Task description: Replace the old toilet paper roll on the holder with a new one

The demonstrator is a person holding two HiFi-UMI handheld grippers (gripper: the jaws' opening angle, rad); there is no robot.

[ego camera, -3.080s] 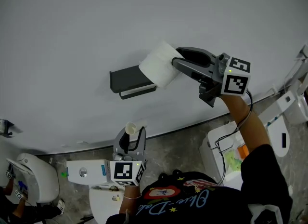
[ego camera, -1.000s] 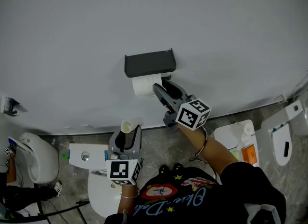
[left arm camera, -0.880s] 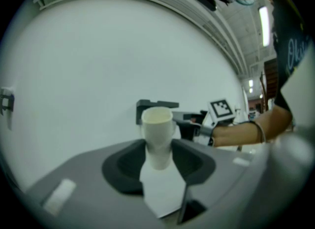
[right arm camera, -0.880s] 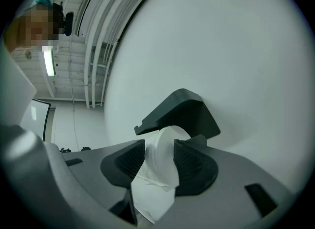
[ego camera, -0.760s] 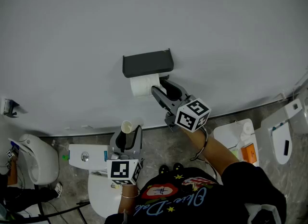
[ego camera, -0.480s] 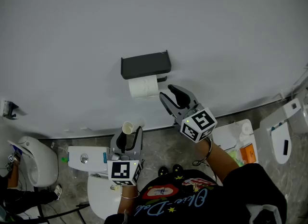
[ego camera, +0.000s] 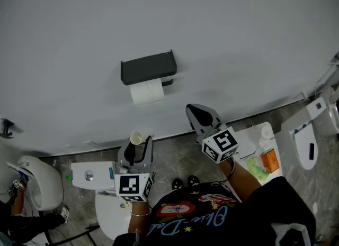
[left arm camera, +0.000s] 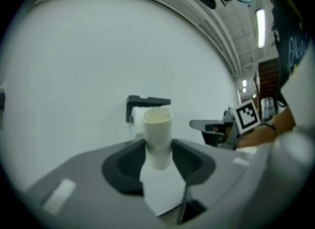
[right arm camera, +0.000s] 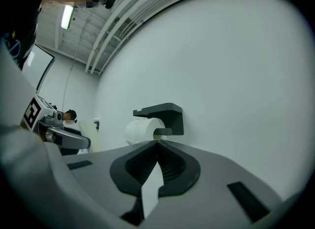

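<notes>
Toilet paper roll (ego camera: 146, 92) is on the bar, full and white, tucked right under the dark holder (ego camera: 148, 67) on the pale wall (ego camera: 238, 38). It hangs there with nothing touching it.

Over to the right gripper (ego camera: 195, 108): it sits below and to the right of the roll, clear of it, with its tips aimed up toward the wall. Its jaws have just been closing, and in the right gripper view they meet at the tips with nothing between them. That's a clenched, empty grip. Straight ahead past those tips stand the roll and the holder's bracket, well in sight but not in contact. The black-and-white marker cube (ego camera: 220, 144) rides at the back of this gripper, and the person's forearm runs down from it.

Now the left gripper (ego camera: 139, 147), lower down and left of centre in the head view, above the white toilet tank (ego camera: 92, 176) and the grey stone floor (ego camera: 180, 157). It is grasping the cardboard tube (ego camera: 136, 137), the bare core of a used-up roll. In the left gripper view the tube stands upright between the two jaws, gripped on its lower part, open end up, with both jaws snug against its sides. Beyond the tube, the holder and the roll show against the wall, well apart from this gripper, and the right gripper pokes in from the right edge.
</notes>
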